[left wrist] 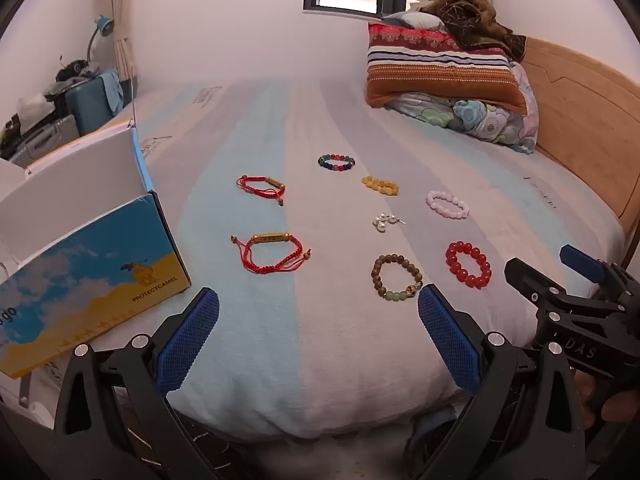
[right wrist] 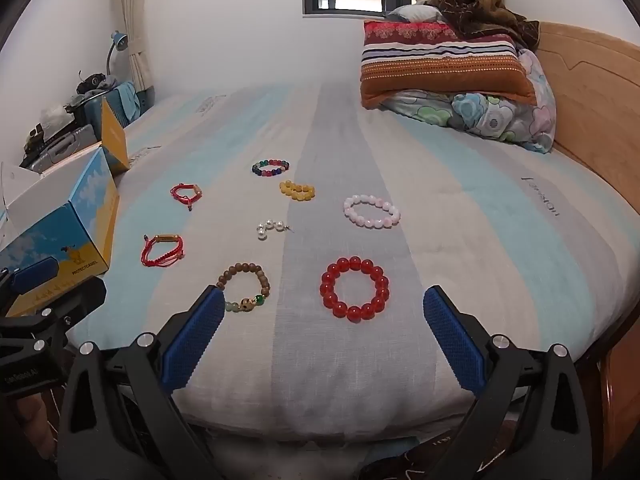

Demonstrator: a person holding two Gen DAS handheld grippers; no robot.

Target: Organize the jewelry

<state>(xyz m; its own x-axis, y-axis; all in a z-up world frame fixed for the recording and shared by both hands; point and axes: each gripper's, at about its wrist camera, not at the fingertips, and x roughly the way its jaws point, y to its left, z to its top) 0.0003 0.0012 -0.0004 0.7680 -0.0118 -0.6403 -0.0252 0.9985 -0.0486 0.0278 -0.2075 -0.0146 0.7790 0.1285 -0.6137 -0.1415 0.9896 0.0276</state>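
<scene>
Several bracelets lie spread on the striped bed sheet (left wrist: 280,340). Nearest are a brown wooden bead bracelet (left wrist: 396,282) (right wrist: 245,287) and a red bead bracelet (left wrist: 469,264) (right wrist: 354,289). Farther off lie two red cord bracelets (left wrist: 273,253) (left wrist: 261,187), white pearls (left wrist: 385,222) (right wrist: 272,229), a pink bracelet (left wrist: 448,204) (right wrist: 372,210), a yellow one (left wrist: 380,186) (right wrist: 297,191) and a multicolour one (left wrist: 337,162) (right wrist: 270,167). My left gripper (left wrist: 318,316) hangs open over the bed's near edge, empty. My right gripper (right wrist: 324,316) is open too, short of the red bead bracelet.
An open blue-and-yellow cardboard box (left wrist: 86,264) (right wrist: 70,240) stands on the bed's left side. Pillows and a folded quilt (left wrist: 448,80) are piled at the far right by the wooden headboard (left wrist: 580,120). A cluttered side table (left wrist: 60,104) stands at the far left.
</scene>
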